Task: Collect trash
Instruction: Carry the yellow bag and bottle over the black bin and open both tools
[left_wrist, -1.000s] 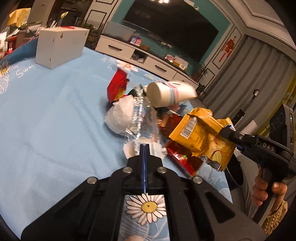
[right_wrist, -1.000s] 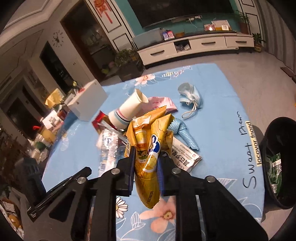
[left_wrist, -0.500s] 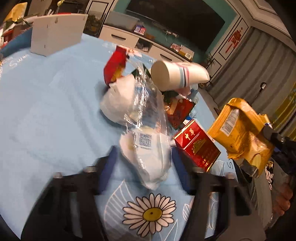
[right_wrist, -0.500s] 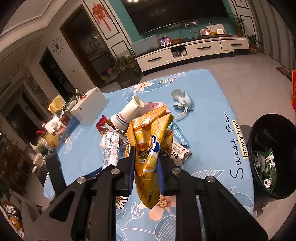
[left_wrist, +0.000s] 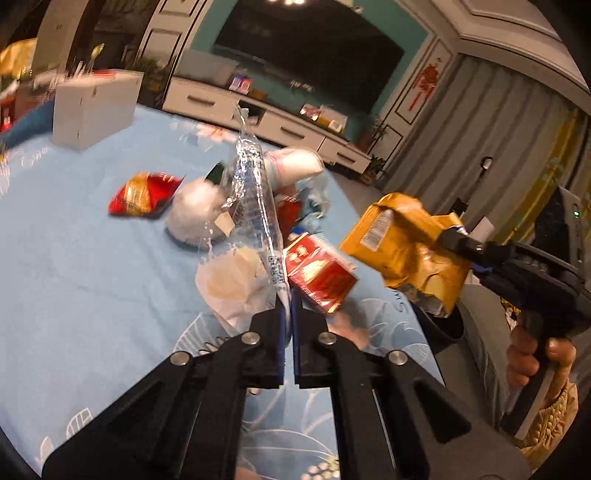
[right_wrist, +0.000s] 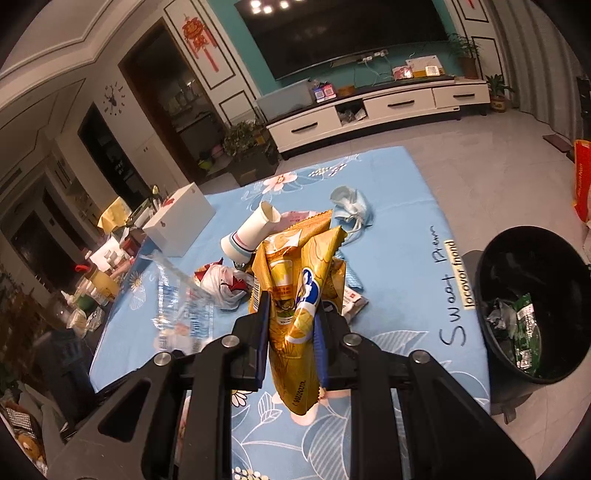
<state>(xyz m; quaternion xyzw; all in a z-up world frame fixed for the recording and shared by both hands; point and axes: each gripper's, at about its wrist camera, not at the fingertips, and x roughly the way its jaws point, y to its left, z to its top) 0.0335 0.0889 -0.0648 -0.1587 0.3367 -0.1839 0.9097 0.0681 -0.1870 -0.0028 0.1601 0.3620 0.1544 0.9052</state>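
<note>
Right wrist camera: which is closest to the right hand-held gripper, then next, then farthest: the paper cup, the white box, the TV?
From the right hand-held gripper, which is shut on the yellow snack bag:
1. Paper cup, lying on the blue tablecloth just beyond the bag.
2. White box, farther back at the cloth's left edge.
3. TV, on the far wall.

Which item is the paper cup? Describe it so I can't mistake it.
On the blue floral tablecloth, look at the litter pile beside the white box. The paper cup lies tipped on its side there: white, cone-shaped, with coloured stripes near its rim, unlike the flat wrappers around it.
</note>
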